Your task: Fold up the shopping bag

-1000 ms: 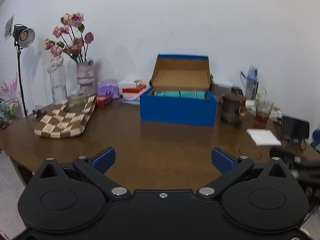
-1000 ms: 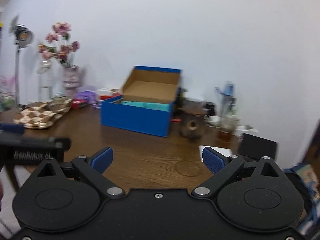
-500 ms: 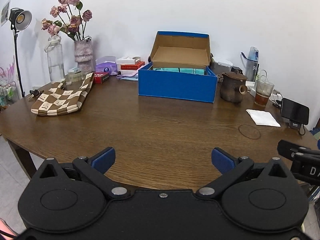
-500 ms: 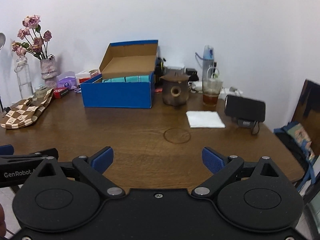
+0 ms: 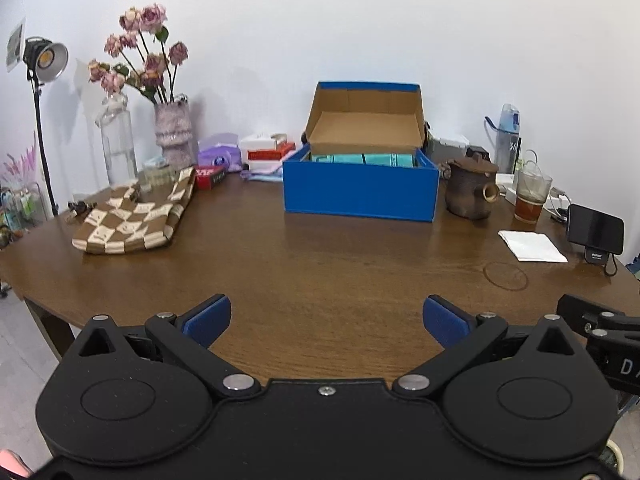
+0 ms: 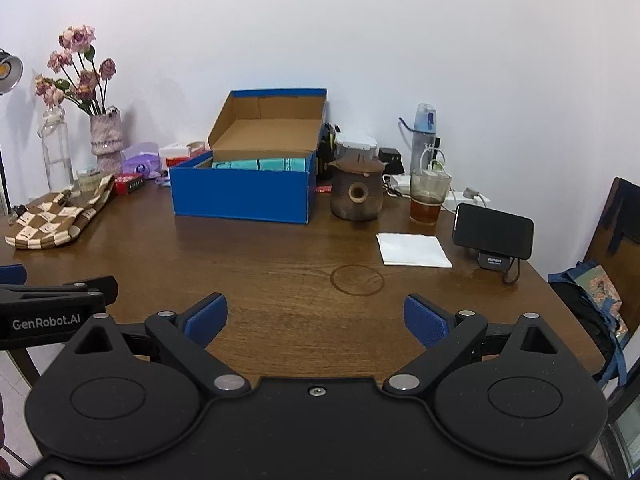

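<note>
A brown and cream checkered shopping bag point(image 5: 134, 220) lies flat at the table's far left, also seen in the right wrist view point(image 6: 56, 218). My left gripper point(image 5: 326, 320) hovers open over the table's near edge, well short of the bag, with nothing between its blue pads. My right gripper point(image 6: 316, 318) is open too, over the near edge further right. Each gripper's black body shows at the side of the other's view.
A blue open shoebox point(image 5: 360, 188) with teal cloth stands at the back centre. Vases of flowers point(image 5: 172, 136), small boxes, a clay pot point(image 6: 356, 196), a glass of tea point(image 6: 428, 198), a white napkin point(image 6: 414, 250) and a phone on a stand point(image 6: 492, 236) ring the round wooden table point(image 5: 320, 264).
Both views have shifted: the cameras tilted and swung while the grippers stayed open. The bag and the other table items have not moved.
</note>
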Tool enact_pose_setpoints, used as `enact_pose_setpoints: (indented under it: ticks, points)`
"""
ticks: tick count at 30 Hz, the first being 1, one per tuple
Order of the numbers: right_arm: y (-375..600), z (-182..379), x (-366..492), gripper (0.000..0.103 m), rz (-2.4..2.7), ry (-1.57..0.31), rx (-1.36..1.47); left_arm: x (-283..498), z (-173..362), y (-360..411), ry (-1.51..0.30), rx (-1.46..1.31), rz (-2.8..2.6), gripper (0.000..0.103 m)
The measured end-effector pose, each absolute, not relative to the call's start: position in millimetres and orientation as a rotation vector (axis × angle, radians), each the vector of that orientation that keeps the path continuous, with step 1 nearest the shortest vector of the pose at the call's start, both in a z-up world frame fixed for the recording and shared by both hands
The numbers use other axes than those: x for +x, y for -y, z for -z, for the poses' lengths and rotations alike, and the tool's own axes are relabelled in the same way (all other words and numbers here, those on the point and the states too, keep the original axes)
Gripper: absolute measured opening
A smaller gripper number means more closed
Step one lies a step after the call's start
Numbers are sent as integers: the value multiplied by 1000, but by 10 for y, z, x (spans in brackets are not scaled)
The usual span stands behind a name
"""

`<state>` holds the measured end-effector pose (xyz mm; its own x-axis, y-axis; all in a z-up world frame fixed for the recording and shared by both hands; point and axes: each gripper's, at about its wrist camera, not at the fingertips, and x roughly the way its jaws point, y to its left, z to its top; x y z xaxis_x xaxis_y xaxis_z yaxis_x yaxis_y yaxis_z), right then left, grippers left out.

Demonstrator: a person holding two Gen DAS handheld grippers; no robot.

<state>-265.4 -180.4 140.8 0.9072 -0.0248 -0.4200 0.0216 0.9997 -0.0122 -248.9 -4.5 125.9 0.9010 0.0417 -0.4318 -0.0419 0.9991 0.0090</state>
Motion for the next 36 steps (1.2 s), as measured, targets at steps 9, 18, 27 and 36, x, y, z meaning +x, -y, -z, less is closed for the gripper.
enact_pose_setpoints:
  ticks: [9, 18, 27, 36]
  points:
    - [1667, -1507, -2830, 97, 18, -291, -48, -2575, -1380, 116, -356, 40, -57, 103]
    - [1577, -1550, -2906, 97, 9, -228, -95, -2622, -1534, 127, -262, 57, -124, 103]
    - [1602, -1556, -2914, 97, 5, -230, -87, -2612, -1621, 84, -221, 58, -168, 103]
    - [1612, -1552, -2934, 97, 6, -223, -86, -2596, -1676, 84, -196, 55, -186, 103]
